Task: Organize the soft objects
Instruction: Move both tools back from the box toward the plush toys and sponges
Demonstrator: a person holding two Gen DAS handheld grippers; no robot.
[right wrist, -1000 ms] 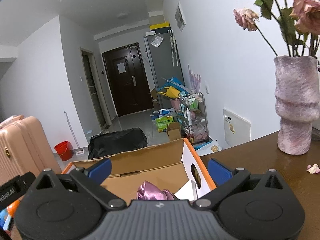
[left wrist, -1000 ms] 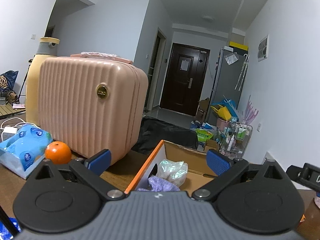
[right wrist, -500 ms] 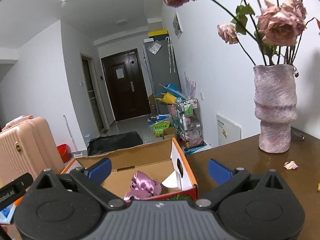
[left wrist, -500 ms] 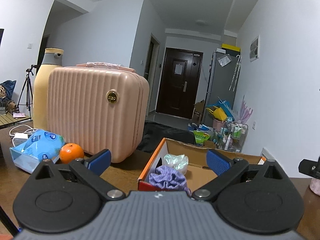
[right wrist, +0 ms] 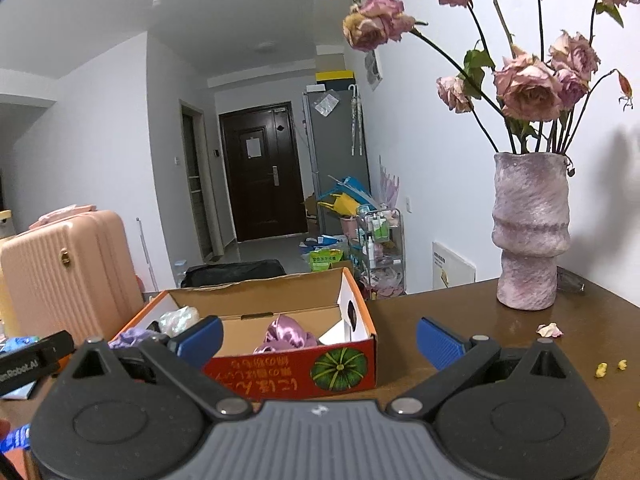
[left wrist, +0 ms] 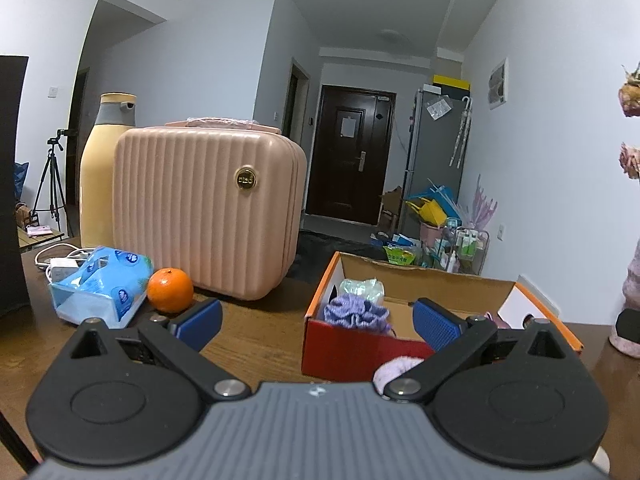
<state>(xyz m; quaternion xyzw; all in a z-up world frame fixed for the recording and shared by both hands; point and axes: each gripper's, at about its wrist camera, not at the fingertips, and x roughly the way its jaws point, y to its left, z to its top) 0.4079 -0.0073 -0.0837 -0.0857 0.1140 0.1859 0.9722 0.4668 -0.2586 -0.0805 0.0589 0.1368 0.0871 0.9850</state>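
Note:
An open red and orange cardboard box (left wrist: 362, 350) (right wrist: 292, 372) stands on the brown table. Inside it lie a purple knitted scrunchie (left wrist: 356, 314) (right wrist: 126, 337), a pale iridescent scrunchie (left wrist: 362, 288) (right wrist: 178, 318) and a pink satin scrunchie (right wrist: 286, 336). A pale lilac fluffy object (left wrist: 394, 368) lies on the table in front of the box, partly hidden by my left gripper. My left gripper (left wrist: 316, 322) is open and empty, in front of the box. My right gripper (right wrist: 318, 340) is open and empty, in front of the box.
A pink ribbed case (left wrist: 204, 210) (right wrist: 60, 272) stands left of the box, with a yellow bottle (left wrist: 102, 172) behind it. An orange (left wrist: 170, 290) and a blue tissue pack (left wrist: 102, 286) lie in front. A vase of dried roses (right wrist: 528, 232) stands right, petals (right wrist: 550, 330) nearby.
Both grippers have pulled back from above the box and lowered, so the box front now shows. Both stay open and empty.

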